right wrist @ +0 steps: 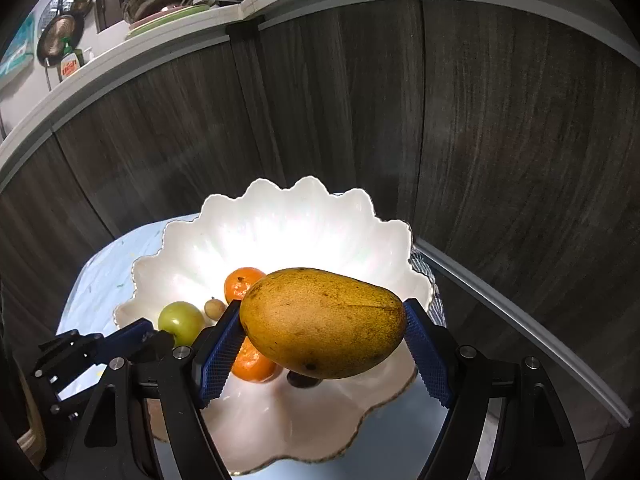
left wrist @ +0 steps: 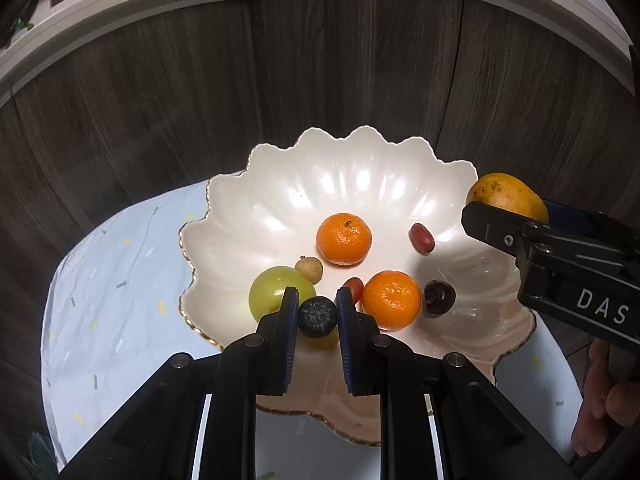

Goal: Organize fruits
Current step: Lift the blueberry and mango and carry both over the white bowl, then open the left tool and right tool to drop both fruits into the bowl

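A white scalloped bowl (left wrist: 280, 184) with a gold rim holds two oranges (left wrist: 344, 239), a green apple (left wrist: 270, 292), a small tan longan (left wrist: 309, 269), two small red fruits (left wrist: 421, 237) and a dark plum (left wrist: 439, 297). My left gripper (left wrist: 317, 312) is shut on a small dark round fruit (left wrist: 317, 317) above the bowl's near side. My right gripper (right wrist: 324, 340) is shut on a yellow-orange mango (right wrist: 322, 322) and holds it over the bowl (right wrist: 288, 232). The mango also shows at the bowl's right rim in the left wrist view (left wrist: 506, 196).
The bowl stands on a small round table with a pale speckled cloth (left wrist: 116, 280). Dark wood-grain panels (left wrist: 200, 80) rise close behind it. A white counter ledge (right wrist: 120, 64) above carries pans and dishes. A hand (left wrist: 604, 396) shows at lower right.
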The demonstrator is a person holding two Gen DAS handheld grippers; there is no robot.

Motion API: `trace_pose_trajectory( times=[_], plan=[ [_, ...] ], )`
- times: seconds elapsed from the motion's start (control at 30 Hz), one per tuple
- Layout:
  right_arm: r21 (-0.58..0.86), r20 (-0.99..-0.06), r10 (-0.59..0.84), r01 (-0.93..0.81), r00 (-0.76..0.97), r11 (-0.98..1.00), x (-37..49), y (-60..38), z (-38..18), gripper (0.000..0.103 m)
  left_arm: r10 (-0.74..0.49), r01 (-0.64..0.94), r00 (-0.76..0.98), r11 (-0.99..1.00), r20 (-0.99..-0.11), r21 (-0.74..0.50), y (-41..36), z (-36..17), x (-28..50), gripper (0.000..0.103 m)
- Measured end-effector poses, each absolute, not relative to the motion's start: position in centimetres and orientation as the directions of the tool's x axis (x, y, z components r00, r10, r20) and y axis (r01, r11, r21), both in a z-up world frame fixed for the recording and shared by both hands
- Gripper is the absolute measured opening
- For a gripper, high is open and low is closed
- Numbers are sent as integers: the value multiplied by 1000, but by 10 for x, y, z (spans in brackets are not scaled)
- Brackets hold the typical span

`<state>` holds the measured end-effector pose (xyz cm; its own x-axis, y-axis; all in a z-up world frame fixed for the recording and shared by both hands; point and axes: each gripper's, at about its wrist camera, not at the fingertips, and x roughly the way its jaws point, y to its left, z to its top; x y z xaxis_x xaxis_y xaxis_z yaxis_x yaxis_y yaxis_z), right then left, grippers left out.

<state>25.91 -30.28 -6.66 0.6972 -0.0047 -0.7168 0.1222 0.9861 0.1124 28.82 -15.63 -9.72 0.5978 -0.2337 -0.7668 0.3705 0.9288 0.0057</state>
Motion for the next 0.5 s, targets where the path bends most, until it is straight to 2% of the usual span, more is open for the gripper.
trace_pose_trajectory(
  times=[0.17,0.23,0.33,0.47,0.5],
  plan=[
    [116,-733,8,114,680,987,266,-304,-75,78,-234,370,586,929,-776,-2,-158,-103,292,23],
    [127,-737,16,115,676,985,267,-305,-78,79,-225,364,589,931,-776,6,-158,-104,292,37],
    [131,-743,15,124,669,984,268,-306,-81,79,-213,353,592,935,-777,13,-157,-106,291,41],
    [131,-725,-4,144,689,981,265,-309,-76,93,-199,341,599,940,-776,22,-153,-105,290,53],
    [129,-721,-9,146,693,981,264,-309,-75,93,-196,339,602,940,-774,25,-153,-105,291,55]
  ],
)
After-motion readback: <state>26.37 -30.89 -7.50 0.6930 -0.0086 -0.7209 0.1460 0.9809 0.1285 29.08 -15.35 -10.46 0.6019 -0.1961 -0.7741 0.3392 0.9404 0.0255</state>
